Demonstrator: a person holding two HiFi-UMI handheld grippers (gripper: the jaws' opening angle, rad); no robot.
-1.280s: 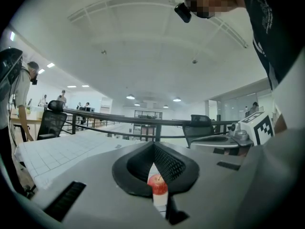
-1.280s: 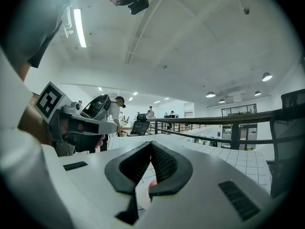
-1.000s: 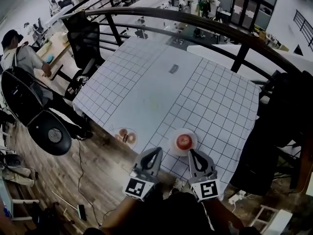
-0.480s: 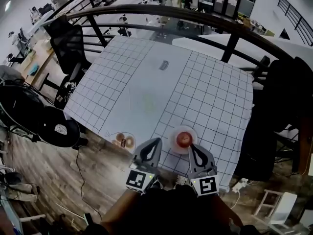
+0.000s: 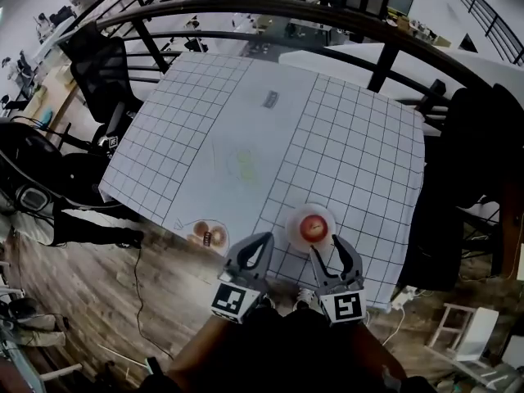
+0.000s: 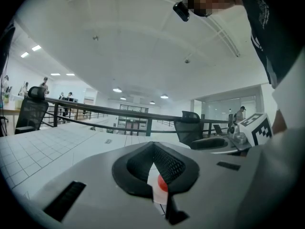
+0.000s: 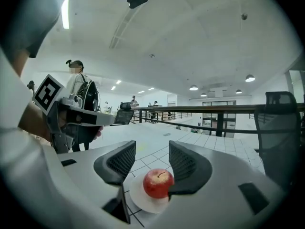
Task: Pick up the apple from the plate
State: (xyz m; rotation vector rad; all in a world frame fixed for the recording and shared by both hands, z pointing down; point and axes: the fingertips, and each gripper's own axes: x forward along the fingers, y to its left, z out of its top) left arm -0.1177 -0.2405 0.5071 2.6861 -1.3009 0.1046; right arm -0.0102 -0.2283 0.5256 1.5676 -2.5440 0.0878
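One apple on one plate, counter near edge. Right tongs opening around apple, not gripping. Left tongs closed, empty. Second plate: possibly doughnuts.

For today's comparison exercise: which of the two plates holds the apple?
The white plate on the right; the left plate holds brown rounded items instead.

Gridded table, dark curved railing, wooden floor, black chair
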